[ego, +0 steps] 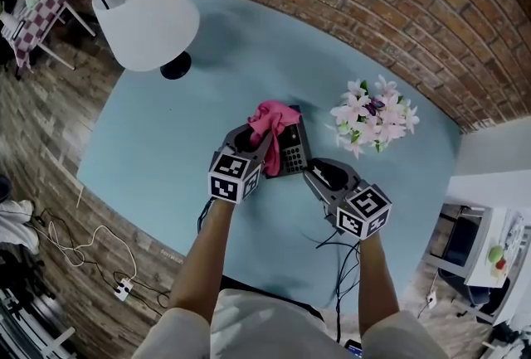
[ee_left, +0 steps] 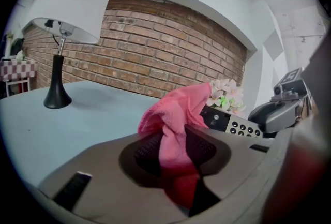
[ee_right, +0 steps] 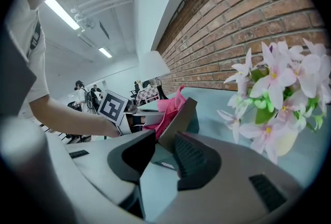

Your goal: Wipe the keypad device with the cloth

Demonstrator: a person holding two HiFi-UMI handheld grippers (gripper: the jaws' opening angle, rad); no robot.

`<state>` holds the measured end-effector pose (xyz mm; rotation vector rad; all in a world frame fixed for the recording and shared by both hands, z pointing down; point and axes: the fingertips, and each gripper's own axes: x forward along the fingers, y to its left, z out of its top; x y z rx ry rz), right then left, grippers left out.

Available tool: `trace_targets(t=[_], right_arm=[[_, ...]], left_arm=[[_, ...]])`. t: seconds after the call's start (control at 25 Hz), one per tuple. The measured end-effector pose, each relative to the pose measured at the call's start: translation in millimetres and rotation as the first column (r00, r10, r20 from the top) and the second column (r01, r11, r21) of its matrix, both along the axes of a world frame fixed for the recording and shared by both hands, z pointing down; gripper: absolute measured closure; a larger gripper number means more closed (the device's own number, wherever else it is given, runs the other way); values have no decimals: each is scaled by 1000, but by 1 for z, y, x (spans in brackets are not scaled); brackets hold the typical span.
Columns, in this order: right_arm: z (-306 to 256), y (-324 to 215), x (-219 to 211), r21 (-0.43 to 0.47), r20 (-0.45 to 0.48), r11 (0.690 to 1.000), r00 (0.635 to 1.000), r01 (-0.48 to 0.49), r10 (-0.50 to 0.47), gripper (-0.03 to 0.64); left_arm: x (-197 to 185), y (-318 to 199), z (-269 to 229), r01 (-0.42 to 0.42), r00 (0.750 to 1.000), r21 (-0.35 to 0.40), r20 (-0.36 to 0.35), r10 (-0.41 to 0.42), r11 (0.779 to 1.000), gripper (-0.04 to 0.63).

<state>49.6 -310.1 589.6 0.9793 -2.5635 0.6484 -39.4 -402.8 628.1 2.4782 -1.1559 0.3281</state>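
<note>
- We start with the one would-be container: the flowers (ego: pixel 373 117) stand at the right of the pale blue table (ego: pixel 166 142). Whatever holds them is hidden under the pink and white blooms.
- The left gripper (ee_left: pixel 173 139) has its jaws clamped on the pink cloth (ego: pixel 274 118), which bunches up out of the tips.
- That cloth lies over the far end of the keypad device (ego: pixel 294 154), touching it, and the buttons nearer us show bare.
- The keypad device sits mid-table between the two grippers, tilted up on its wedge-shaped body.
- The right gripper (ee_right: pixel 164 139) has its jaws set wide and pressed on the device's near right corner, whose dark edge sits between the ribbed pads.
- The blooms stand just beside the device on its right, close to the right gripper.
- The lamp (ego: pixel 145 13), with a white shade and black base, stands well apart at the table's far left corner.
- A brick wall (ego: pixel 373 1) runs behind the table.
- Dark cables (ego: pixel 340 266) dangle off the near edge by the right forearm, and white leads run to a power strip (ego: pixel 123 289) on the wooden floor.
</note>
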Motion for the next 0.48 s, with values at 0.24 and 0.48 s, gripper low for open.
trace_targets(t=[0.24,0.48], right_arm=[[1,-1,1,-5,-10,1000,1000,-12,12,499],[1,-1,0,-14,-25,999,999,-33,32,499]], left_arm=[[-9,2,13,20,999,-33,35,-19,999,437],[-20,10,24,26,991,-58,132,-18,998,439]])
